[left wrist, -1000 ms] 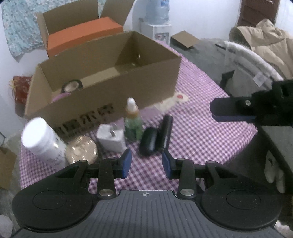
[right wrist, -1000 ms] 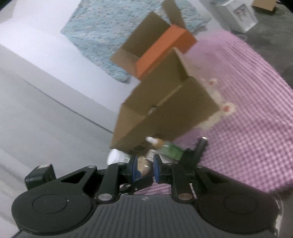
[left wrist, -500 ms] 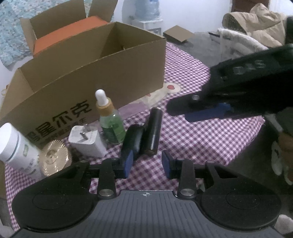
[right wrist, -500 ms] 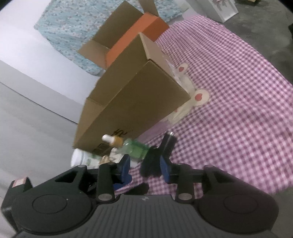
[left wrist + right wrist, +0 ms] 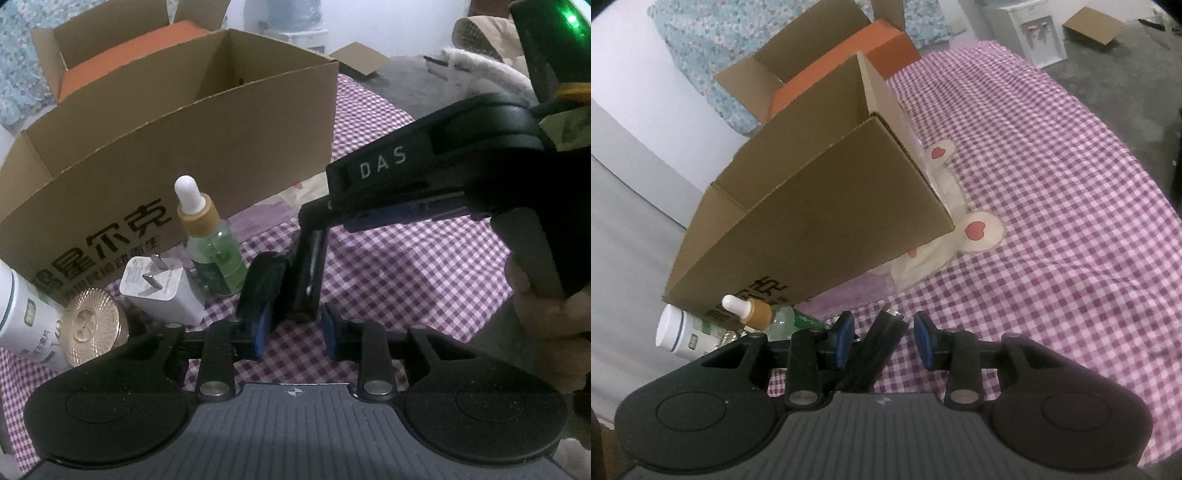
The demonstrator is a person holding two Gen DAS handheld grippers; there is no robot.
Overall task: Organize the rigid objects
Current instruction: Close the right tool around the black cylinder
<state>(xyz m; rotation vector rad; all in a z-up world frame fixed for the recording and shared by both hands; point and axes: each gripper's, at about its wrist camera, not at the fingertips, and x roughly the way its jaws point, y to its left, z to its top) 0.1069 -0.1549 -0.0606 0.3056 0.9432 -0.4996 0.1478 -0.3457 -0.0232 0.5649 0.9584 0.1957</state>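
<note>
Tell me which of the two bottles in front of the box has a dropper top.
The green glass bottle, standing beside the white charger. The other, a white bottle at far left, has a plain top.

A purple-and-white checked cloth [image 5: 1052, 206] with a cream appliqué of red hearts [image 5: 979, 230] covers the table. Behind it, a white wall [image 5: 639, 122] carries a blue floral fabric [image 5: 698, 62]. The floor [image 5: 1115, 62] is grey and dull, with a flat piece of cardboard [image 5: 1095, 26] lying on it near a white water dispenser [image 5: 1032, 31]. A beige padded coat [image 5: 491, 40] is heaped at one side. The light is dim and cool.
</note>
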